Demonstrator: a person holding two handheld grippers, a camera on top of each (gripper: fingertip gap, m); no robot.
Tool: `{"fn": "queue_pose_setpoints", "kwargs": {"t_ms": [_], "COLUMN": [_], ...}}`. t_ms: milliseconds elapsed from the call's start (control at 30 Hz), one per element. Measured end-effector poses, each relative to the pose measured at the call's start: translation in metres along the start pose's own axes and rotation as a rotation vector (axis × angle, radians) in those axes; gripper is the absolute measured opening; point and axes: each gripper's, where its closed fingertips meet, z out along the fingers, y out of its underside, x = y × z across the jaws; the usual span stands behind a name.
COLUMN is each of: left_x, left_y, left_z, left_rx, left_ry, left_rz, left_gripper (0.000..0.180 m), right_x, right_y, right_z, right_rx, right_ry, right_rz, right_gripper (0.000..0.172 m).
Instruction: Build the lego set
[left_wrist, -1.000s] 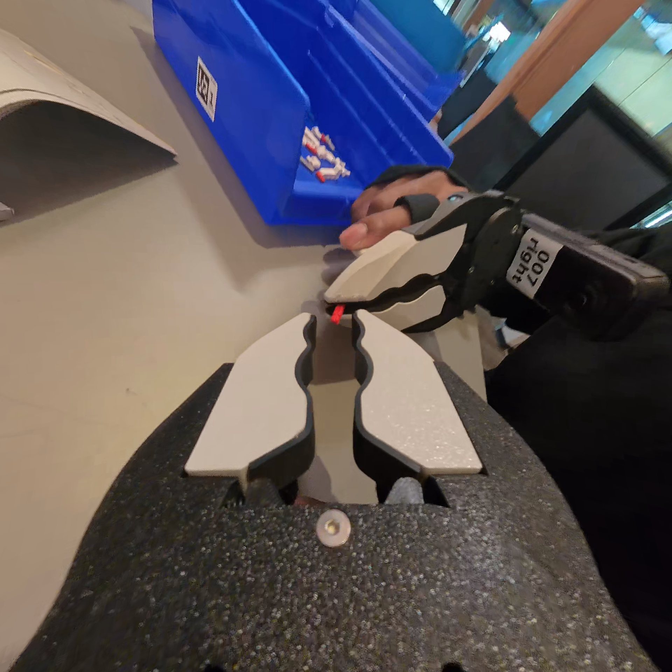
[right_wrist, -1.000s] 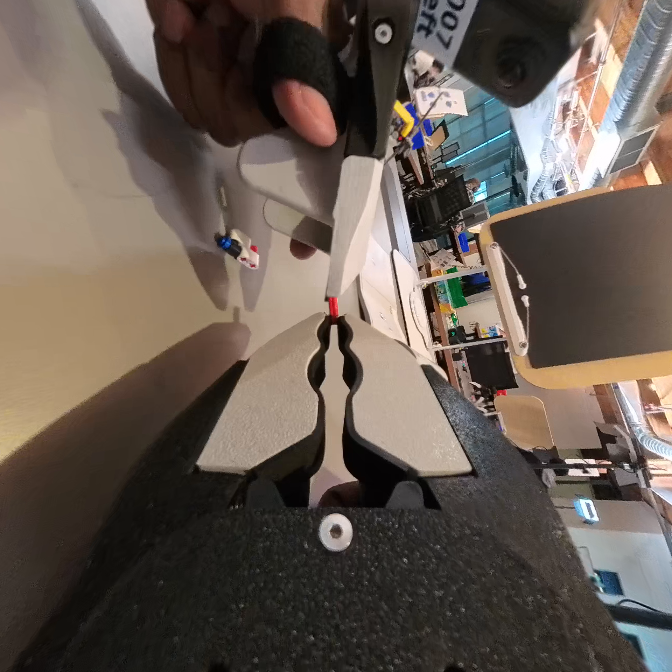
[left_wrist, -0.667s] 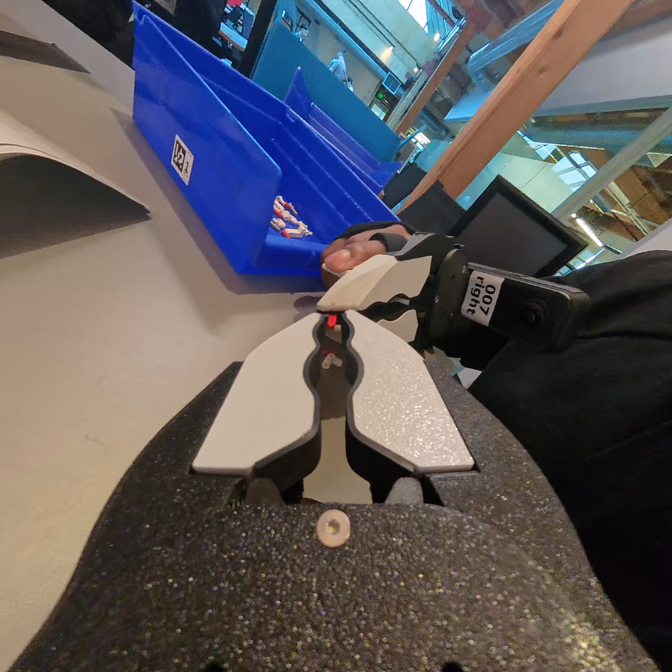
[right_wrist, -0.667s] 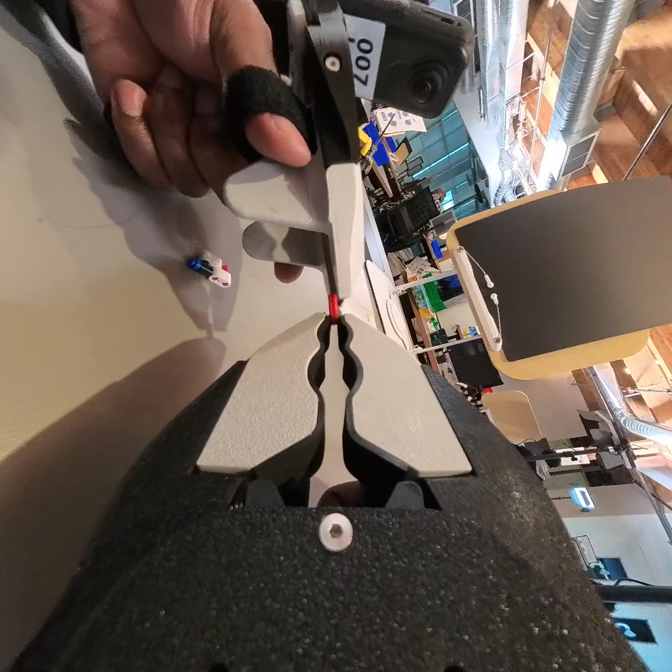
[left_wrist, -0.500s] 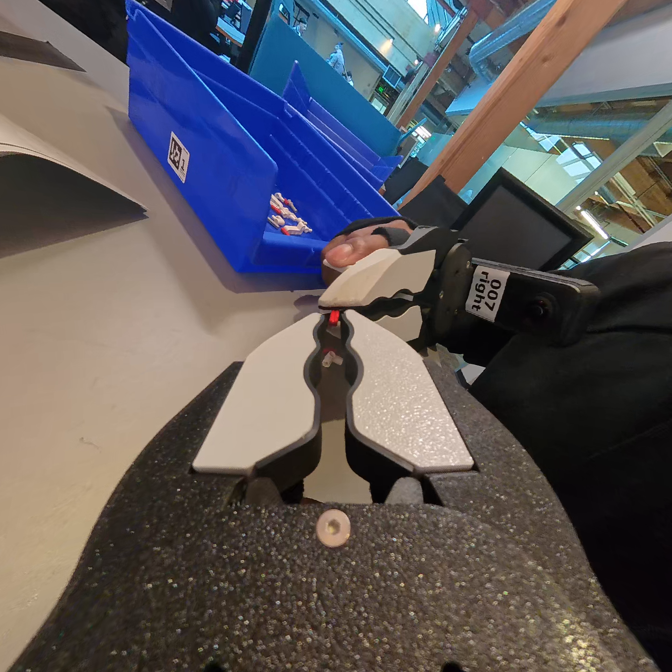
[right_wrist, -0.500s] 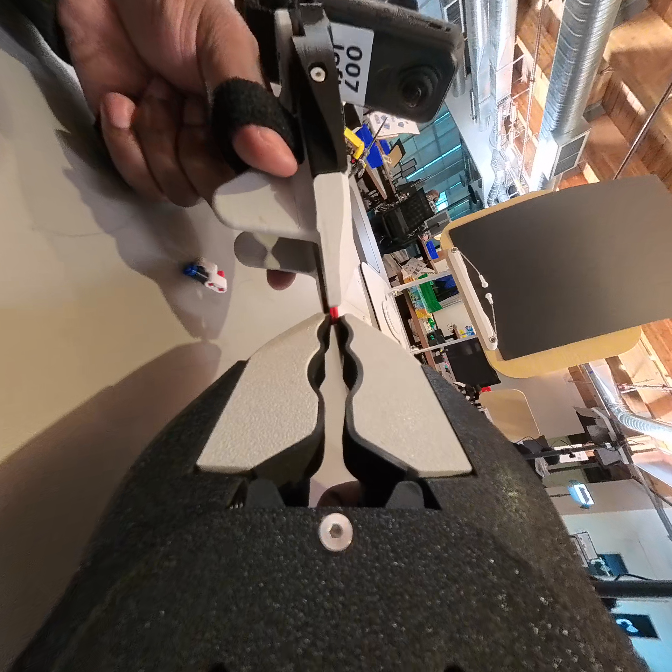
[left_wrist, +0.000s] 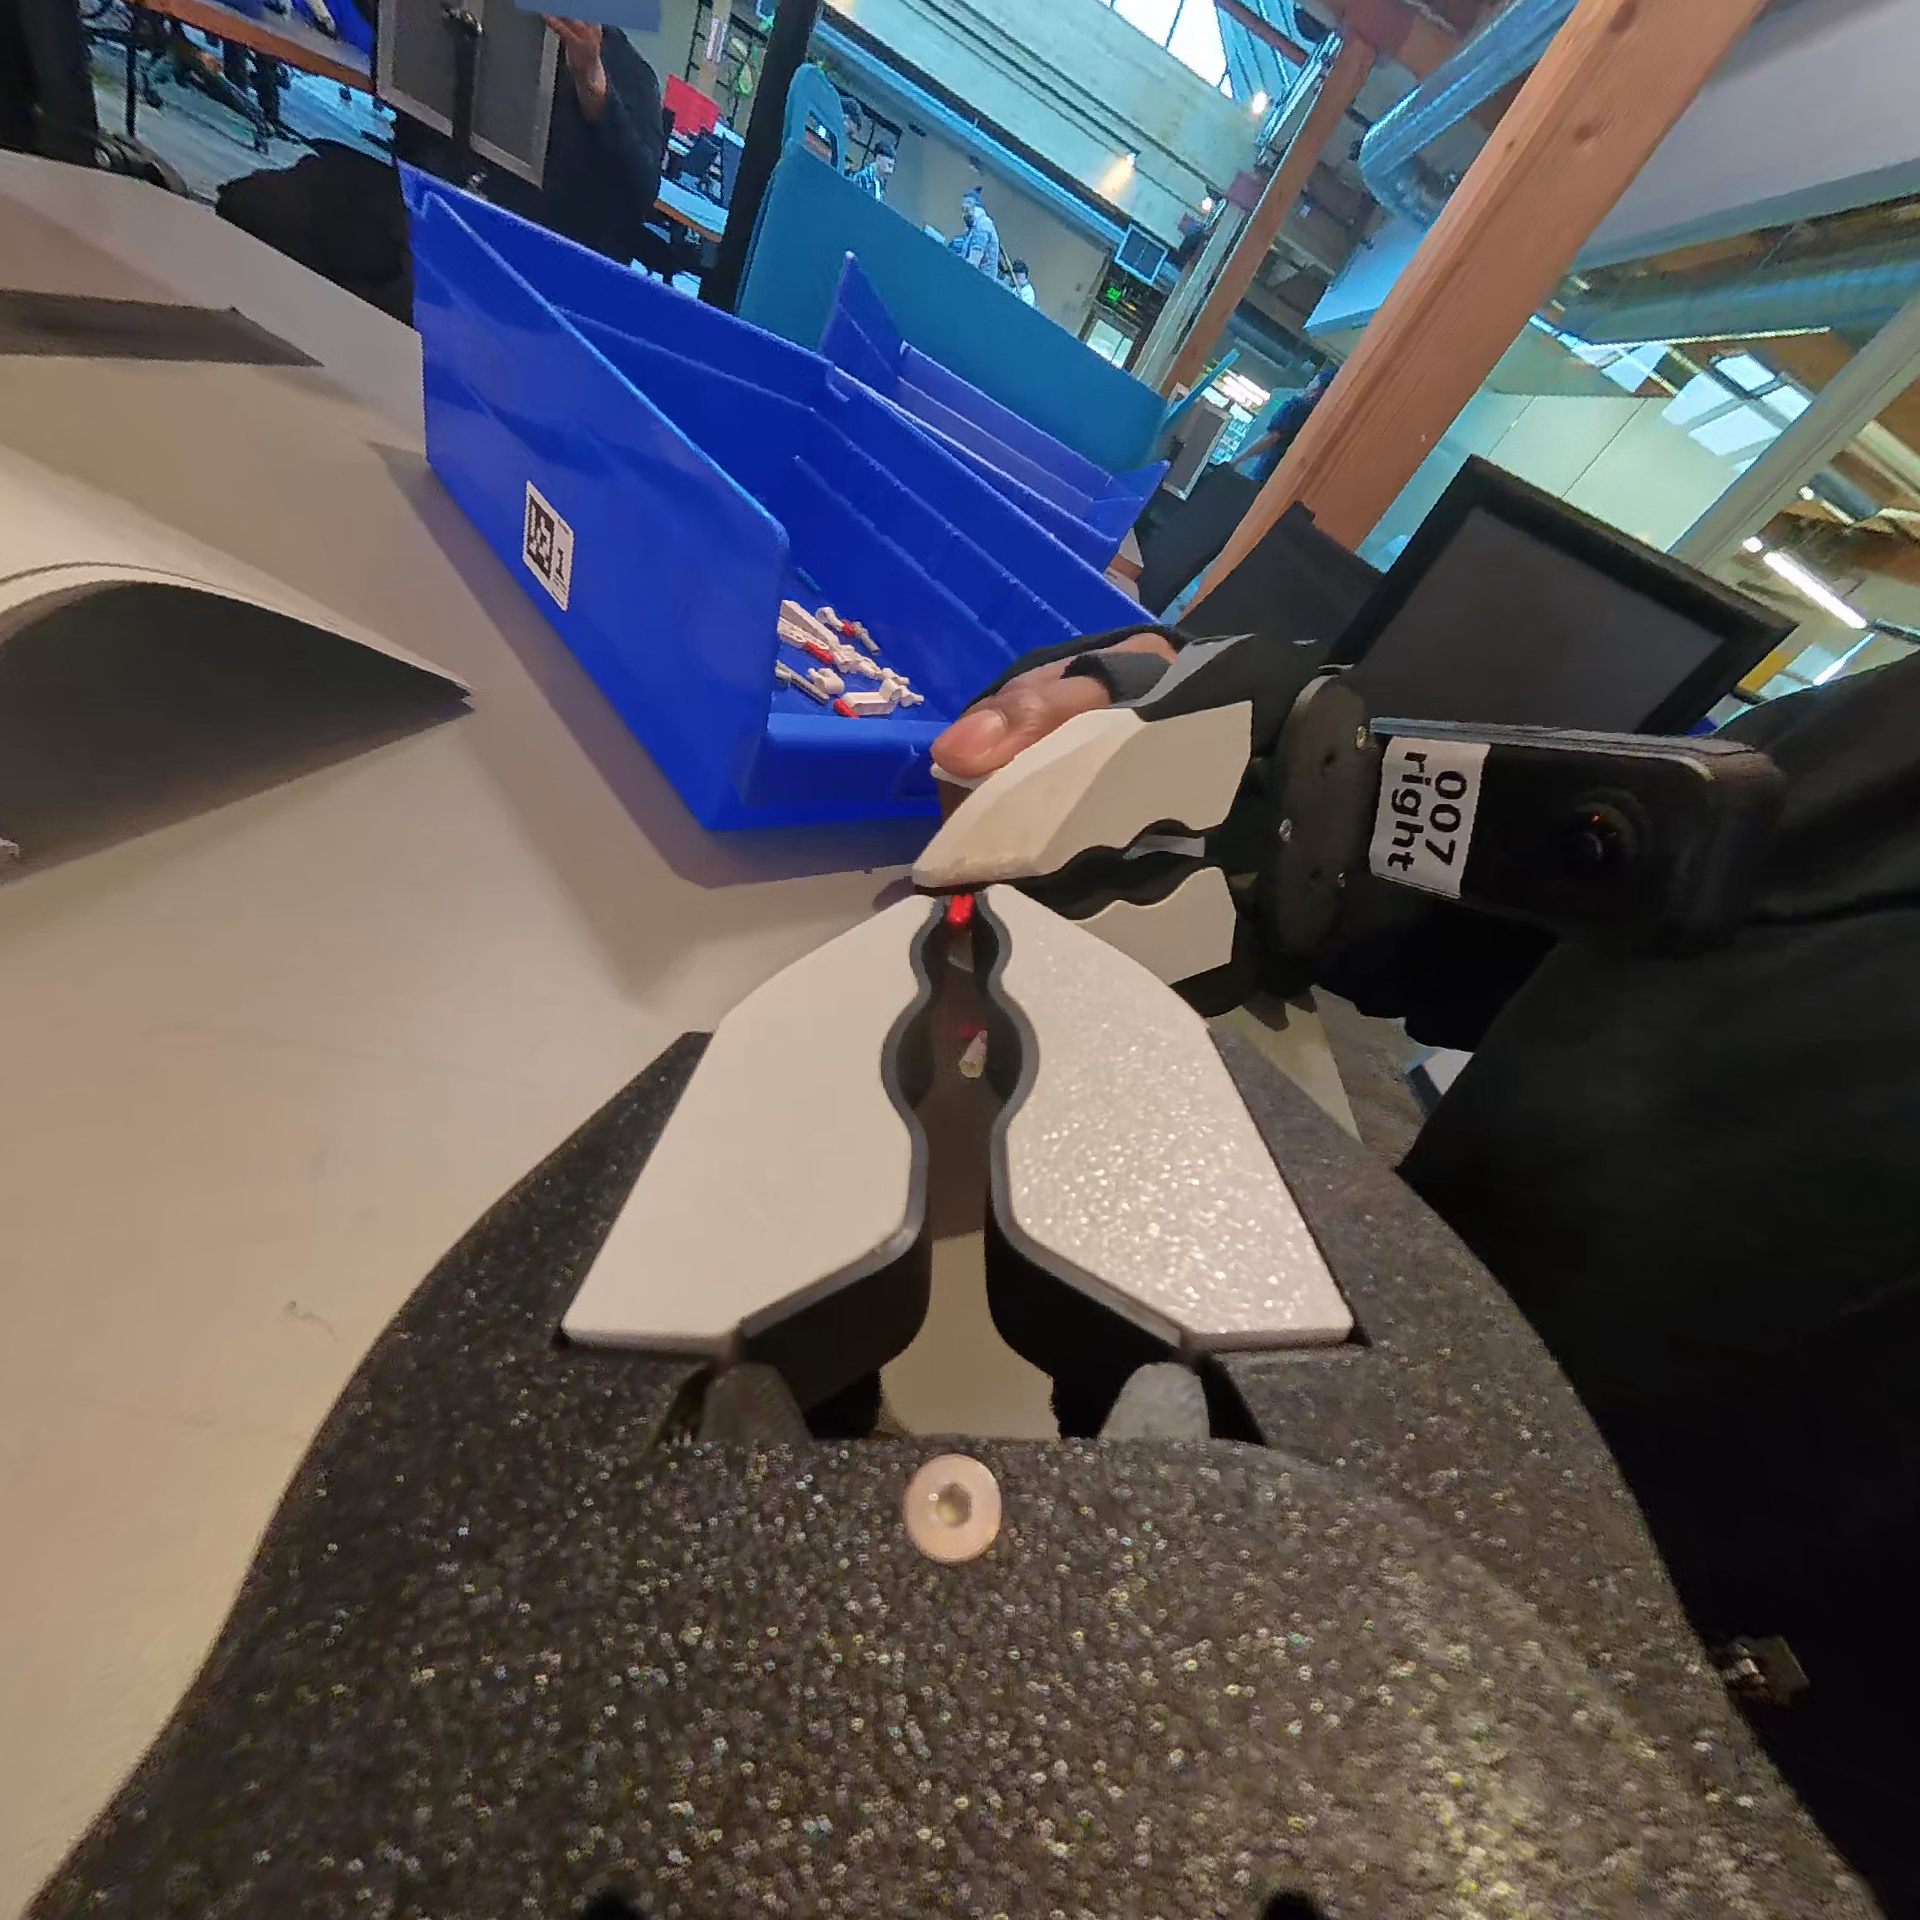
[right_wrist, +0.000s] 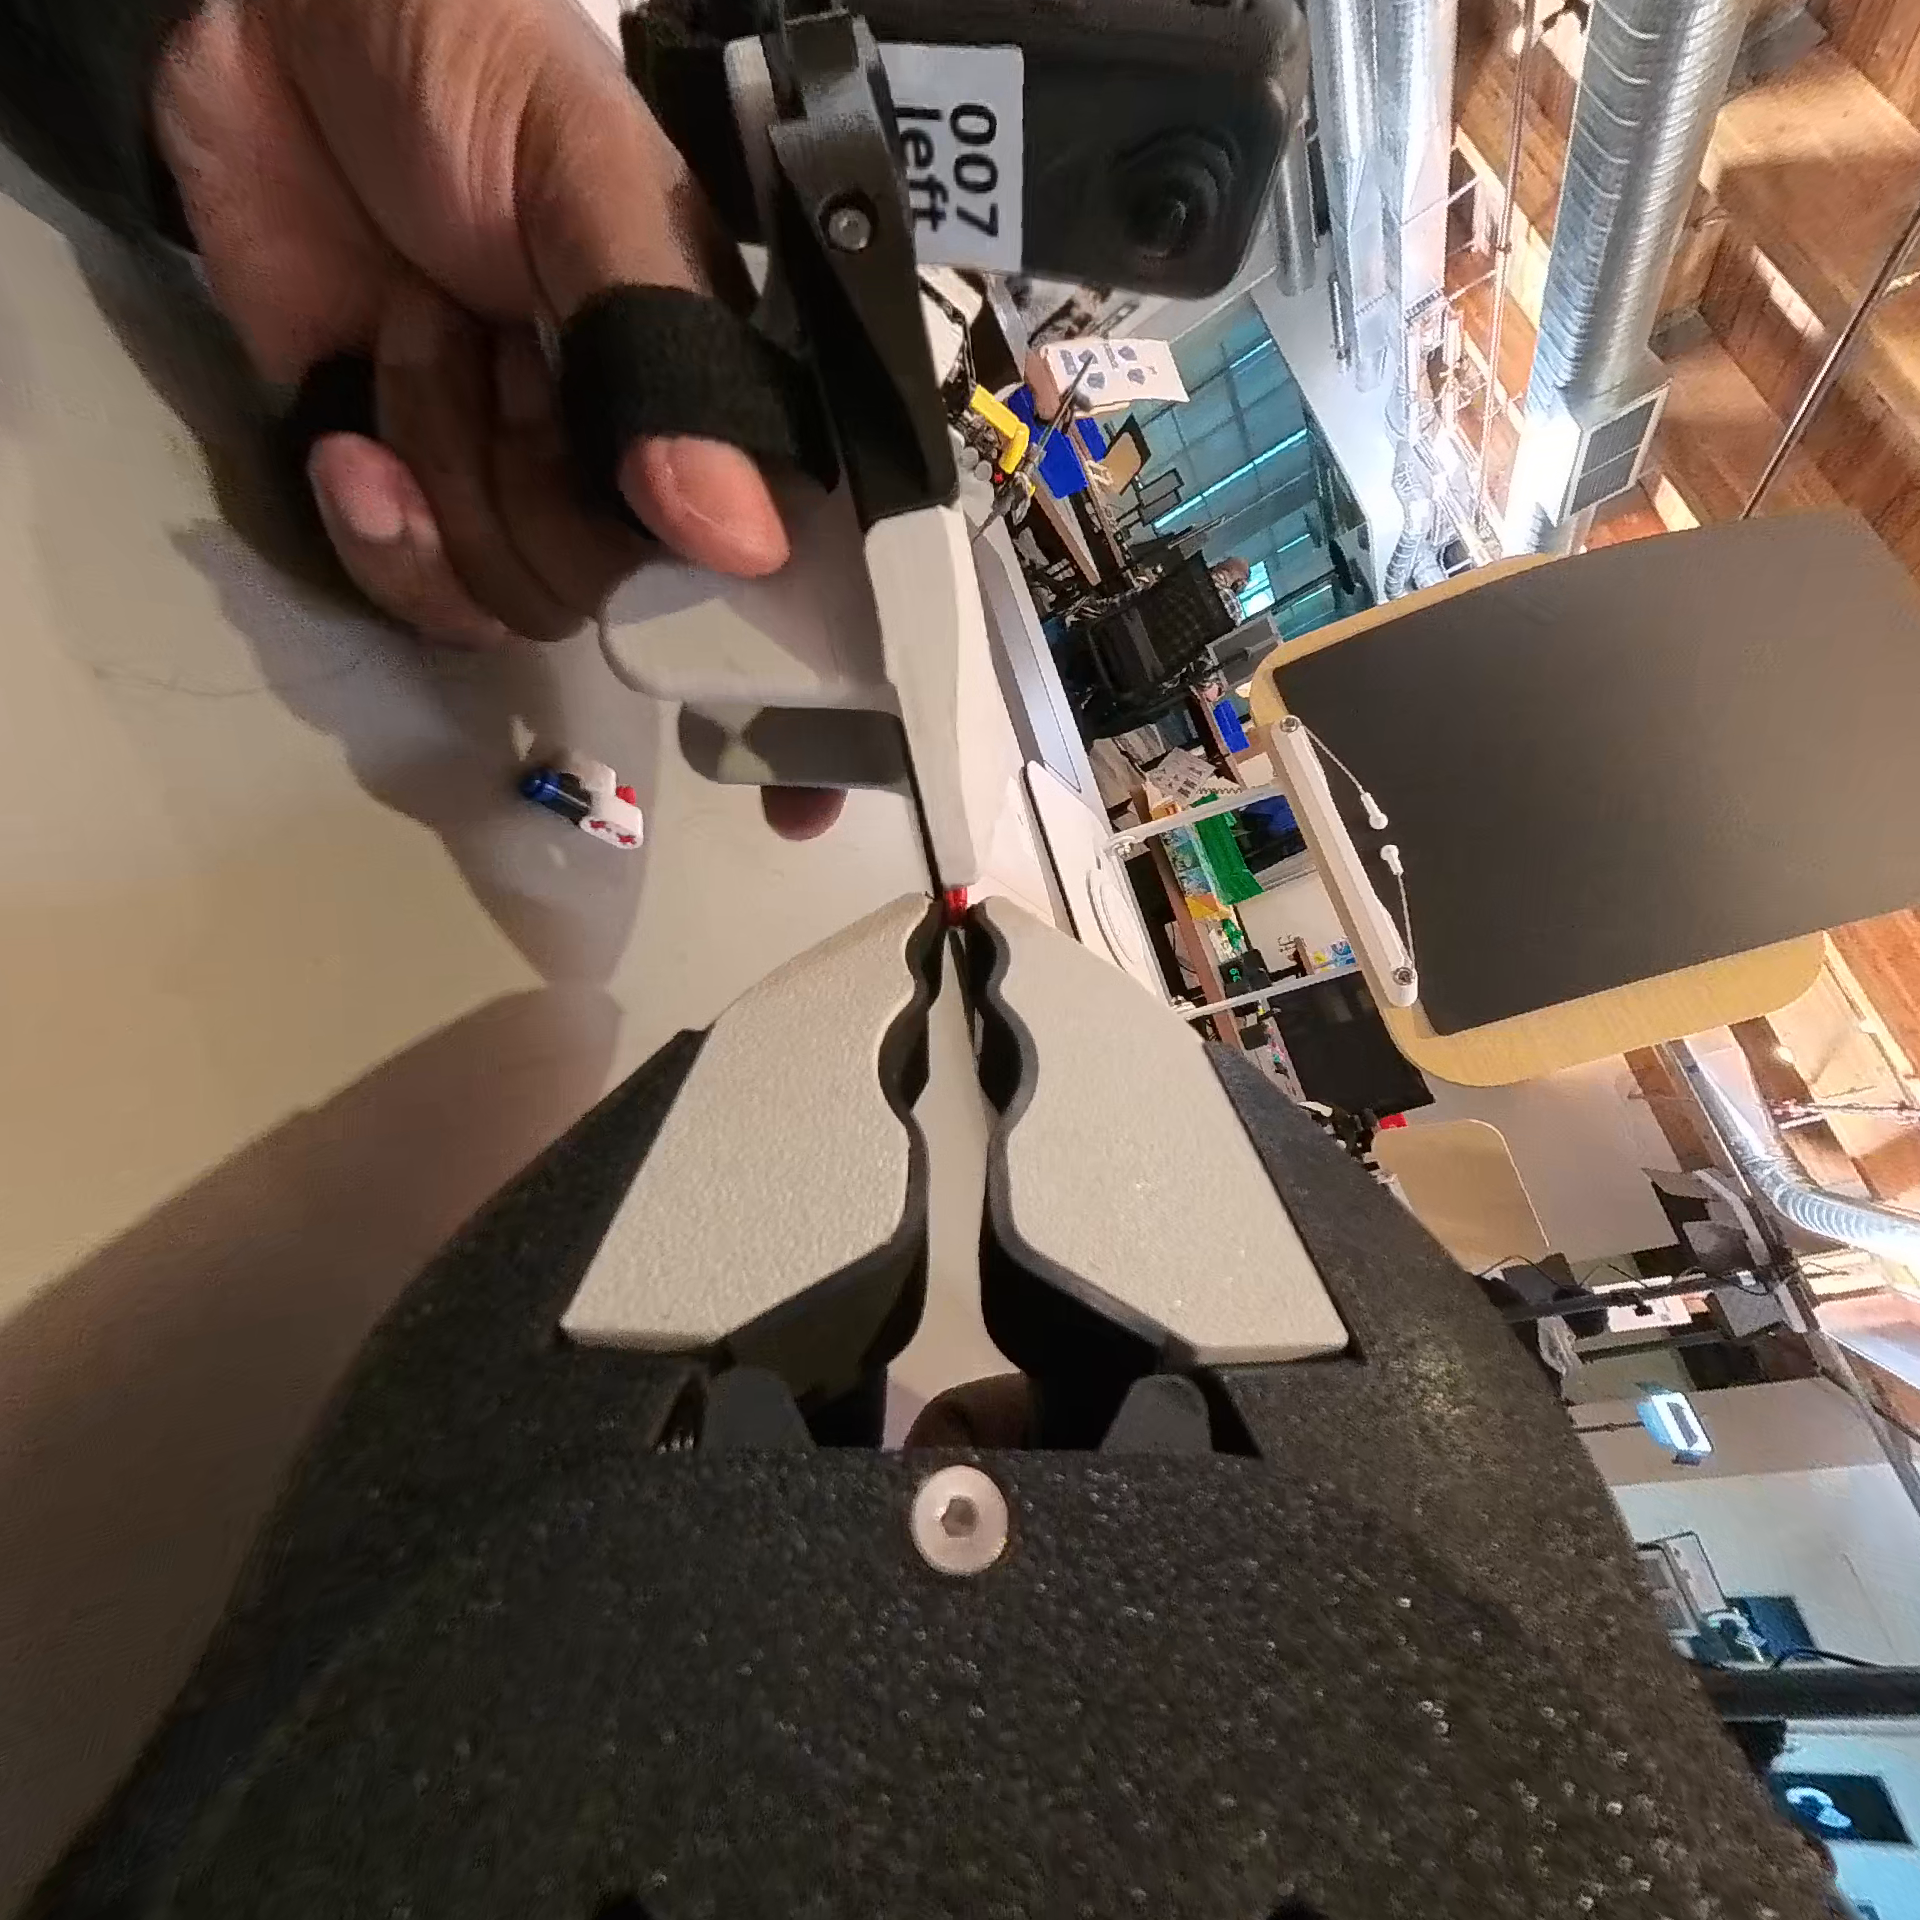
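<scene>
Now my left gripper (left_wrist: 957, 914) has closed its jaws on the small red piece (left_wrist: 957, 910) that my right gripper (right_wrist: 953, 914) also pinches.

Pale grey tabletop (left_wrist: 312, 1039). Blue bin (left_wrist: 644, 582) resting on it; curved grey sheet (left_wrist: 208, 644) left of bin, small white-and-blue piece (right_wrist: 587, 805) lying loose.

The right tool (right_wrist: 954, 920) pinches a small red piece (right_wrist: 954, 902) at its tips, and the left tool (right_wrist: 940, 862), gripped by a hand (right_wrist: 447, 312), closes on the same piece from the far side. A small white-and-blue part (right_wrist: 584, 802) lies on the bench (right_wrist: 208, 935) to the left.
</scene>
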Motion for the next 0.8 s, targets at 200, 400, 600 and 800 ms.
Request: {"fn": "queue_pose_setpoints", "kwargs": {"t_ms": [200, 400, 600, 800], "left_x": [0.003, 0.005, 0.011, 0.013], "left_y": [-0.011, -0.014, -0.002, 0.005], "left_z": [-0.005, -0.013, -0.007, -0.005], "left_rx": [0.027, 0.019, -0.043, -0.088], "left_ry": [-0.016, -0.011, 0.007, -0.014], "left_rz": [0.032, 0.058, 0.08, 0.131], "left_gripper": [0.004, 0.004, 0.004, 0.004], "right_x": [0.006, -0.011, -0.053, -0.068], "right_y": [0.014, 0.039, 0.052, 0.053], "right_z": [-0.01, -0.051, -0.072, -0.074], "right_rx": [-0.064, -0.205, -0.357, -0.377], "right_ry": [-0.071, -0.266, -0.473, -0.596], "right_rz": [0.055, 0.362, 0.332, 0.348], "right_gripper": [0.022, 0.022, 0.023, 0.022]}}
